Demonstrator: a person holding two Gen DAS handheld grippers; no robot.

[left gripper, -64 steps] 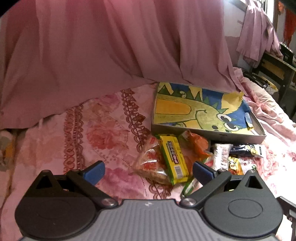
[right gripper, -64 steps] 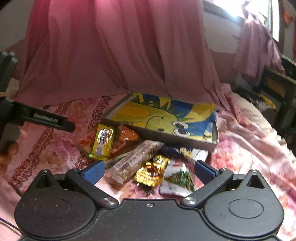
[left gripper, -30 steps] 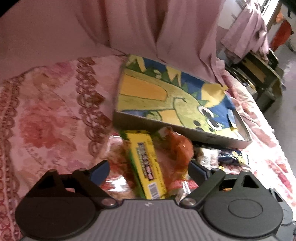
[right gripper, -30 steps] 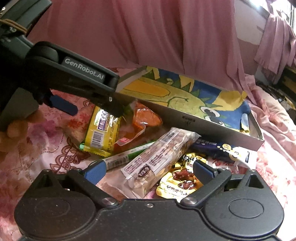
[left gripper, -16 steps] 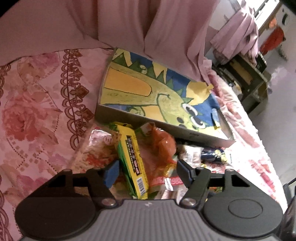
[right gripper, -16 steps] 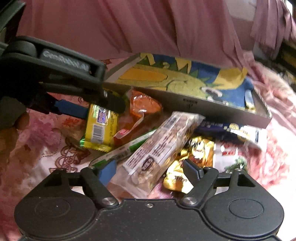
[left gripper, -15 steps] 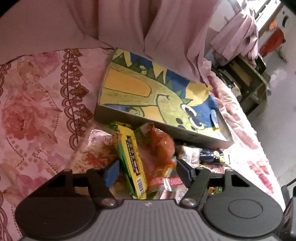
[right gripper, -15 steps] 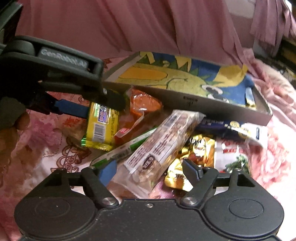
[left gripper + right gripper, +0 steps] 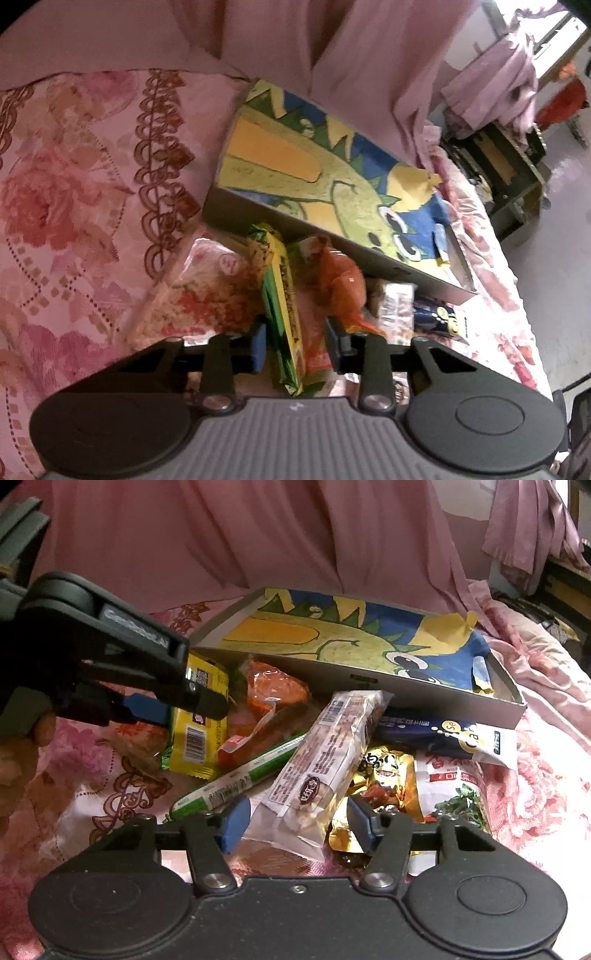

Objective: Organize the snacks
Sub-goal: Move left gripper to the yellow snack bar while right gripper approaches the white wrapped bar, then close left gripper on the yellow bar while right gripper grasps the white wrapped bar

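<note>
A pile of snack packs lies on the pink bedspread in front of a shallow grey box point(image 9: 384, 266) lined with a dinosaur drawing point(image 9: 354, 635). My left gripper point(image 9: 295, 343) straddles a yellow-green pack point(image 9: 282, 306), jaws narrowed around it with small gaps; it also shows in the right wrist view point(image 9: 195, 723). An orange pack point(image 9: 340, 280) lies just right of it. My right gripper point(image 9: 295, 821) straddles the near end of a long clear nut bar point(image 9: 328, 760), jaws partly closed, not pinching.
Around the bar lie a green-white stick point(image 9: 240, 779), a gold pack point(image 9: 384, 782), a white-green pack point(image 9: 454, 790) and a dark blue pack point(image 9: 436, 734). A clear red-printed bag point(image 9: 199, 295) lies left. Pink curtain point(image 9: 258, 535) behind; dark furniture point(image 9: 506, 166) right.
Both grippers have moved down into the pile and their jaws have narrowed, the left around the yellow-green pack, the right around the clear nut bar.
</note>
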